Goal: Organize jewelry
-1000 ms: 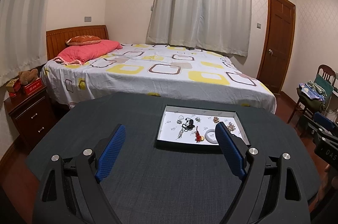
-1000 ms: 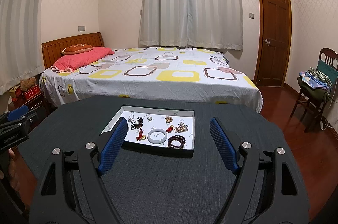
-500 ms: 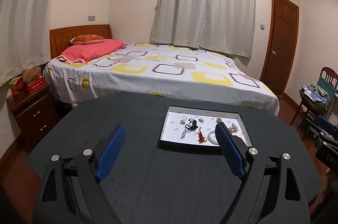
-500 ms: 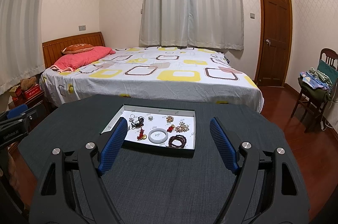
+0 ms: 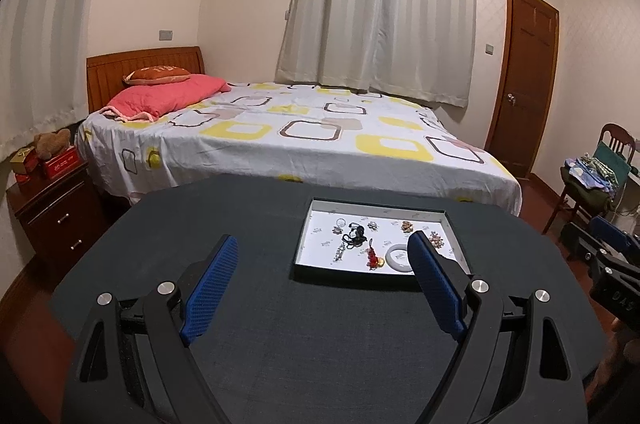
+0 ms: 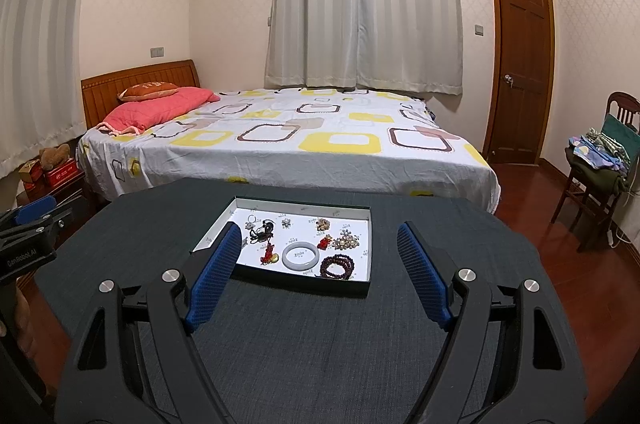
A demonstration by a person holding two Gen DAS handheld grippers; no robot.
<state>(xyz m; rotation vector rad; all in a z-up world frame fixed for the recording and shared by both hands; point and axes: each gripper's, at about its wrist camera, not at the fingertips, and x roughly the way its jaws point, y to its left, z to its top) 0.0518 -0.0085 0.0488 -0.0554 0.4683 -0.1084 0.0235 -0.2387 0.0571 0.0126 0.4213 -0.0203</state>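
Note:
A shallow box with a white floor [image 6: 224, 228] [image 5: 320, 256] sits on the dark table. It holds a pale jade bangle [image 6: 301, 256] [image 5: 396, 257], a dark red bead bracelet [image 6: 337, 266], a red charm [image 6: 269, 253] [image 5: 372, 258], a black cord piece [image 6: 262, 228] [image 5: 355, 235] and several small brooches. My left gripper [image 5: 322, 244] is open and empty, short of the box. My right gripper [image 6: 320, 232] is open and empty, with the box between its fingers [image 6: 216, 264].
The dark cloth-covered table [image 6: 304, 336] has its far edge just behind the box. Beyond stand a bed [image 6: 288, 139], a nightstand [image 5: 48, 207] on the left, a chair with clothes [image 6: 600, 163] and a door [image 6: 520, 63] on the right.
Both views have shifted slightly; the left gripper's view tilted up a little and the box sits a bit further right in it. Both grippers stay open.

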